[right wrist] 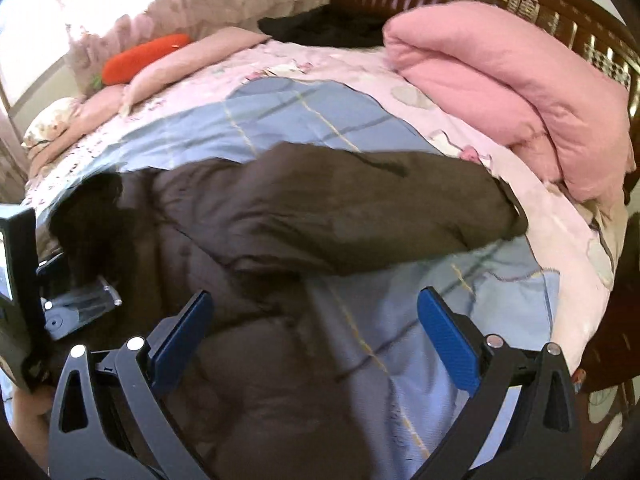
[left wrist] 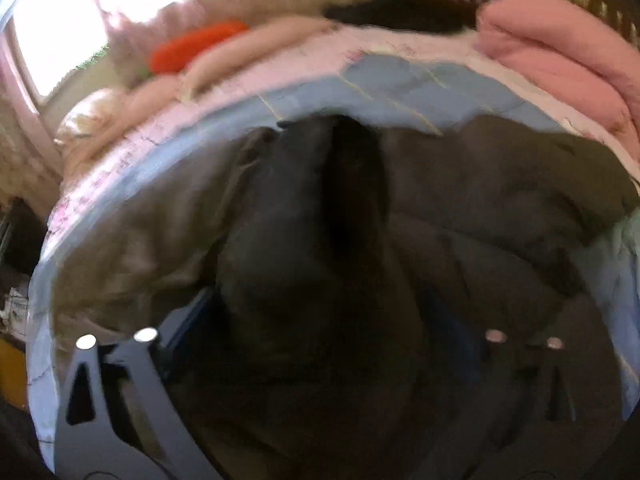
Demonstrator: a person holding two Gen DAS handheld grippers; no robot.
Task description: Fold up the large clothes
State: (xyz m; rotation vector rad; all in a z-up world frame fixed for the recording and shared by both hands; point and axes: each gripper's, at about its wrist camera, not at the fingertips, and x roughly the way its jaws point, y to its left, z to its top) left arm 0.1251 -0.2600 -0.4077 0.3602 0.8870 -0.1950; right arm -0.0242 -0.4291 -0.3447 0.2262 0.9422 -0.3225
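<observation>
A large dark brown padded jacket (right wrist: 280, 216) lies spread on a bed with a blue and pink quilt (right wrist: 304, 116); one sleeve (right wrist: 400, 196) lies folded across toward the right. My right gripper (right wrist: 316, 328) is open and empty, hovering over the jacket's lower edge. In the left wrist view the jacket (left wrist: 480, 200) fills the frame, and a bunched fold of it (left wrist: 320, 300) lies between the fingers of my left gripper (left wrist: 320, 336), hiding both pads. The left gripper also shows in the right wrist view (right wrist: 80, 300) at the jacket's left side, against the fabric.
A folded pink duvet (right wrist: 520, 92) lies at the bed's right. An orange carrot-shaped pillow (right wrist: 140, 60) and pink pillows (right wrist: 192, 60) lie along the far left. A dark garment (right wrist: 320, 24) lies by the dark wooden headboard (right wrist: 520, 4). A bright curtained window (right wrist: 60, 8) is at left.
</observation>
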